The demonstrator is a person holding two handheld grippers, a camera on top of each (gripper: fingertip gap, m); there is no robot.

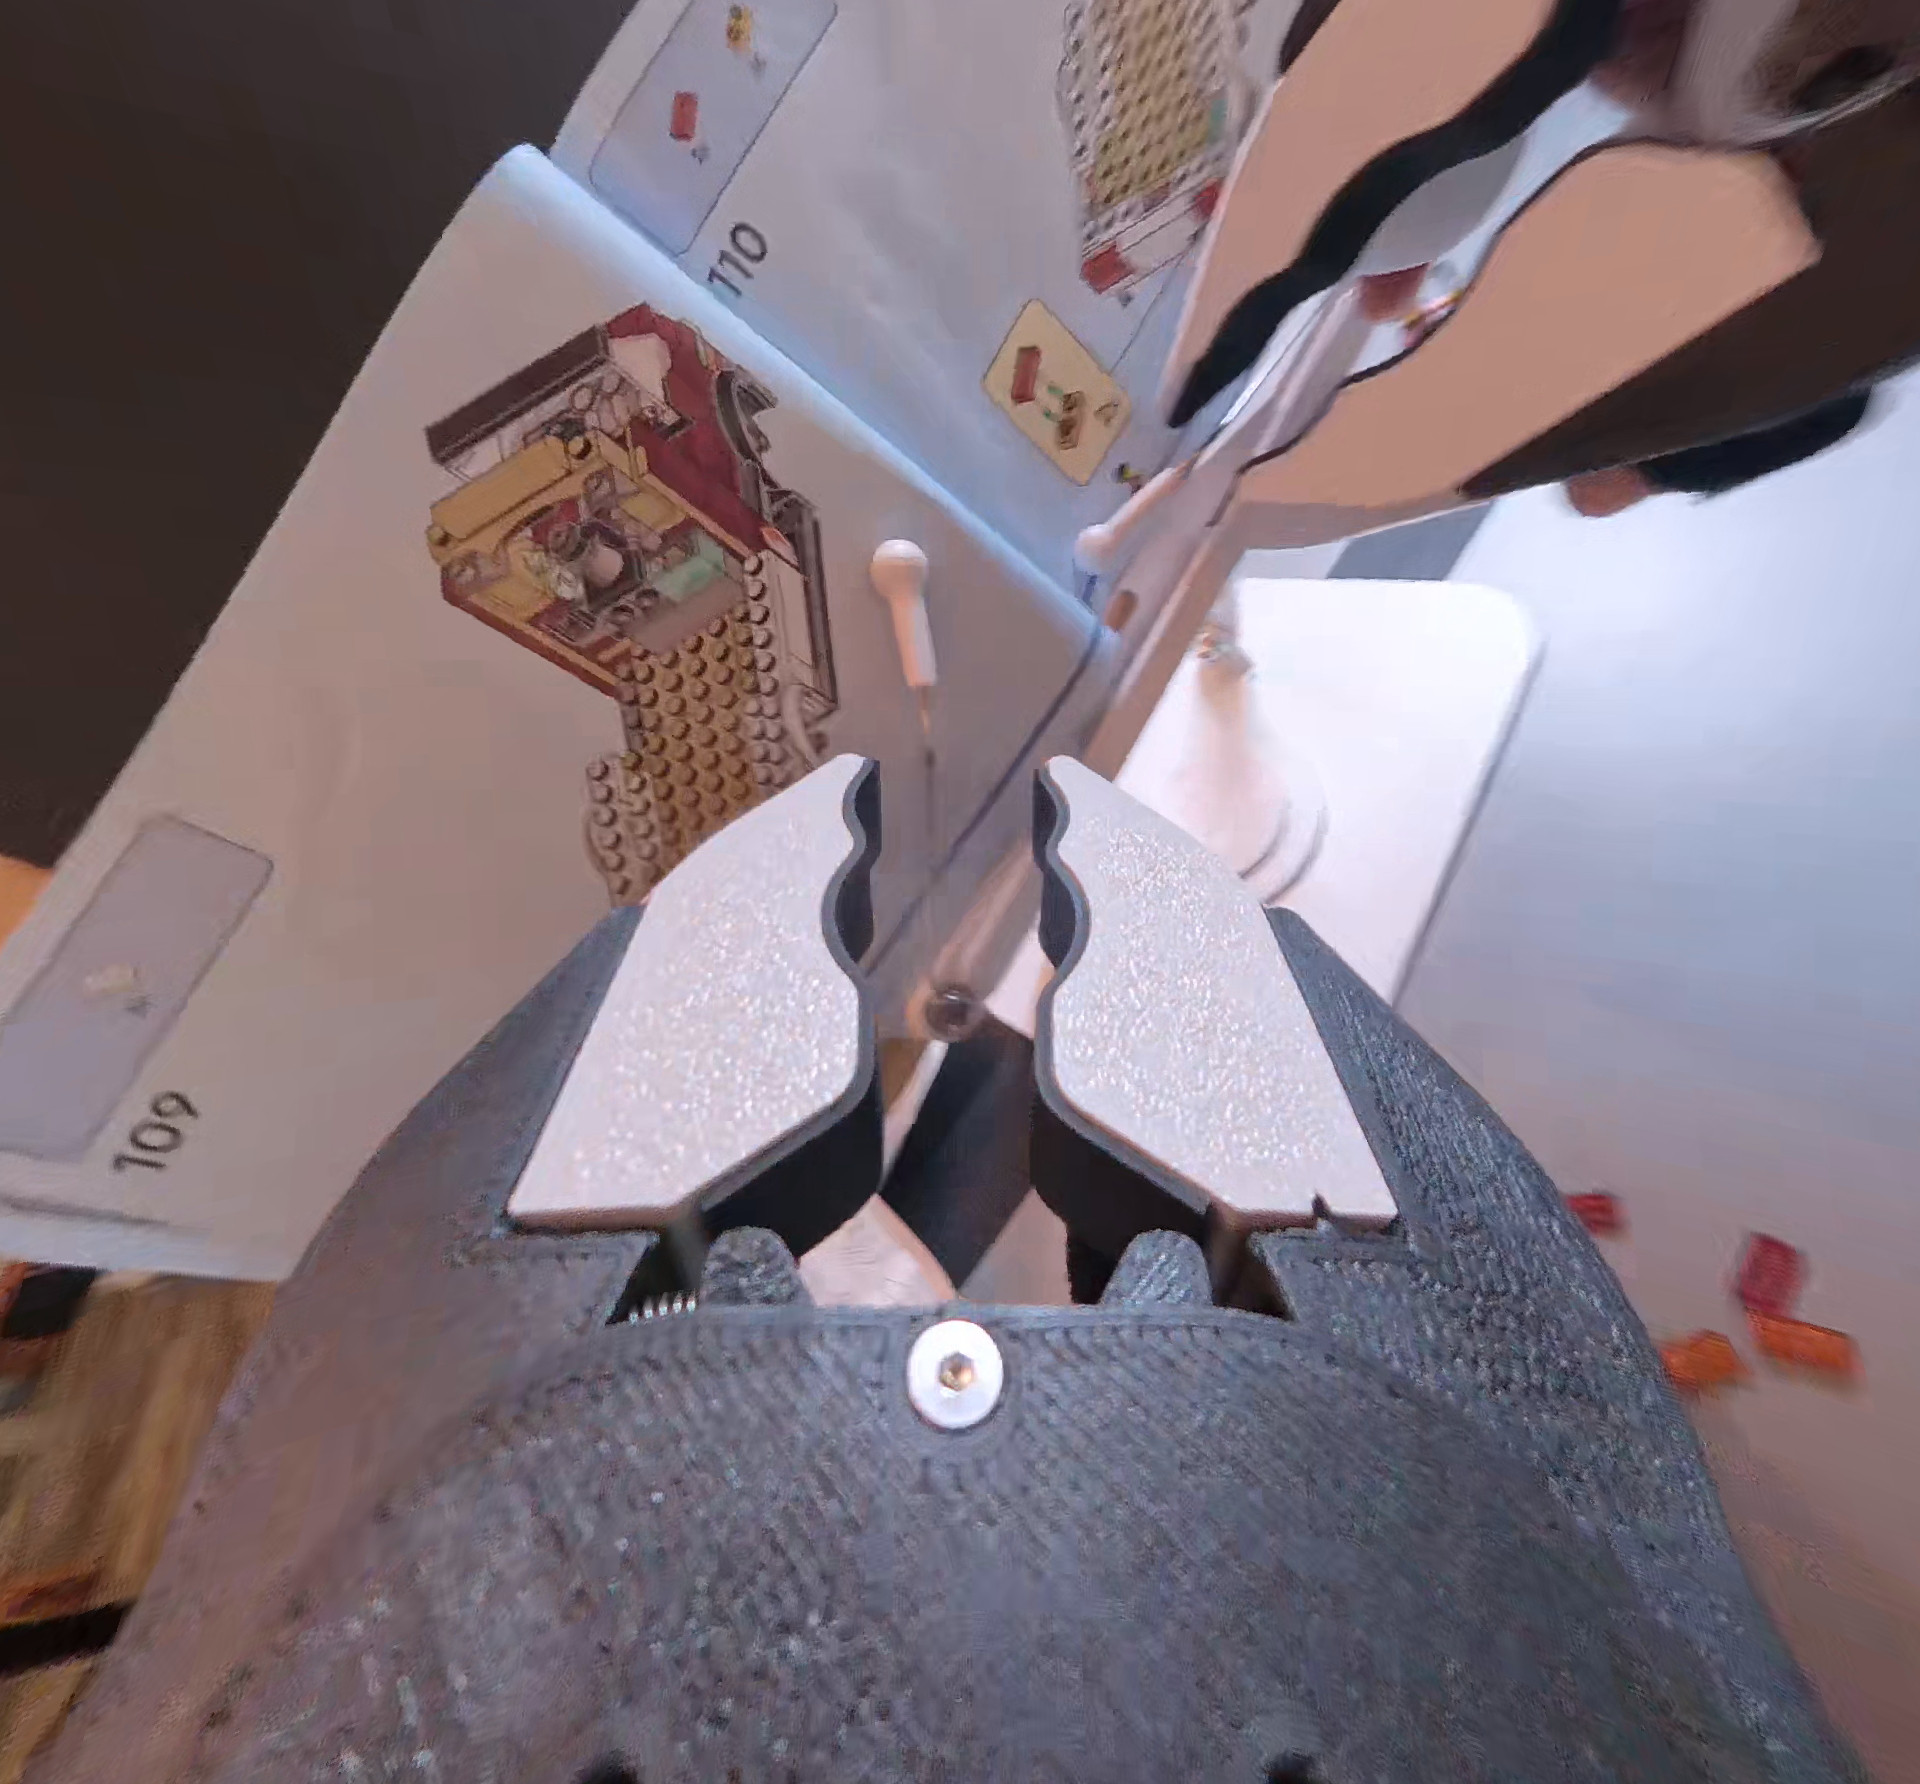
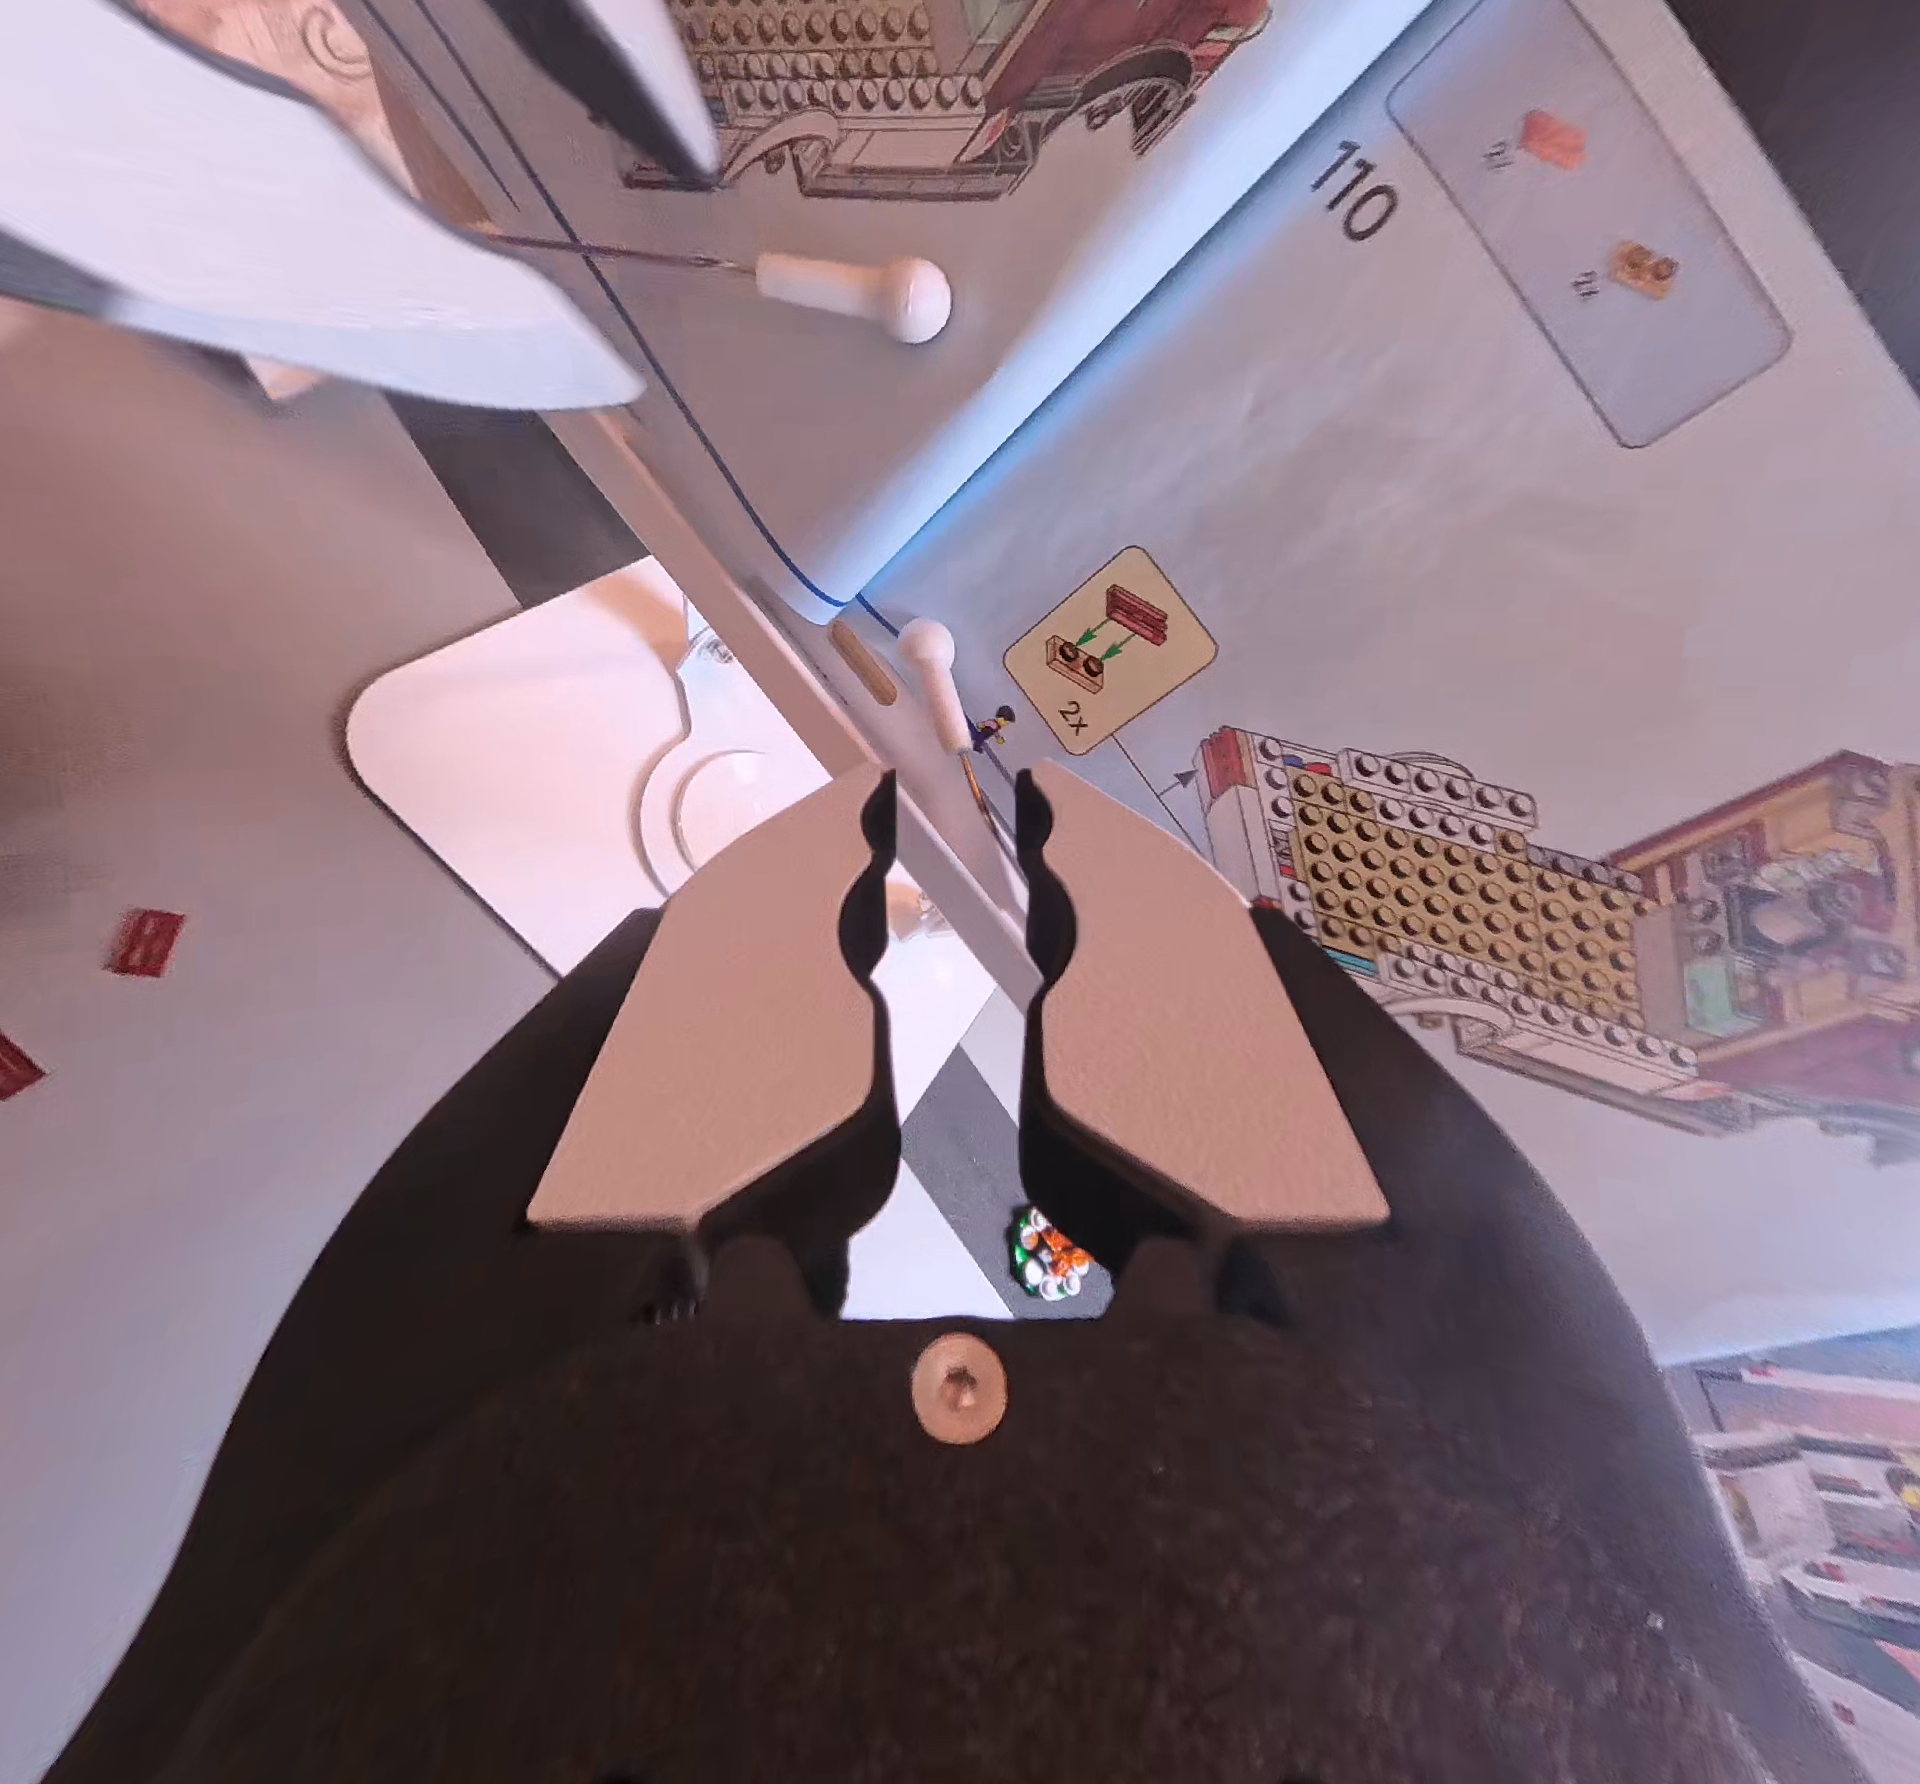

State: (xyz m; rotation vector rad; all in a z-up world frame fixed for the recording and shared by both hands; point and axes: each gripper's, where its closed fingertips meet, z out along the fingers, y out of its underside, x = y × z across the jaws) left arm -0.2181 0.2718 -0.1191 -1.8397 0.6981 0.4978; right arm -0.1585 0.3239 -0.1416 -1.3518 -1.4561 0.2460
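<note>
An open brick-building instruction booklet (image 1: pixel 343 654) leans on a white book stand. Two white-tipped wire page clips hold its pages. My left gripper (image 1: pixel 958 778) is open and holds nothing; its tips are just below the left page's clip (image 1: pixel 902 591), with the clip's thin wire in the gap. My right gripper (image 2: pixel 954 784) is open and holds nothing; its tips are just below the other clip (image 2: pixel 928 664), with that clip's wire and the stand's ledge (image 2: pixel 831 695) between the fingers. Each gripper shows blurred in the other's view (image 1: pixel 1455 228) (image 2: pixel 260 176).
The stand's white base plate (image 1: pixel 1382 716) (image 2: pixel 488 747) lies on the pale table. Loose red and orange bricks lie on the table (image 1: pixel 1766 1287) (image 2: pixel 145 939). A small green, white and orange piece (image 2: pixel 1049 1267) sits under my right gripper. About 9 centimetres separates my left fingertips from my right.
</note>
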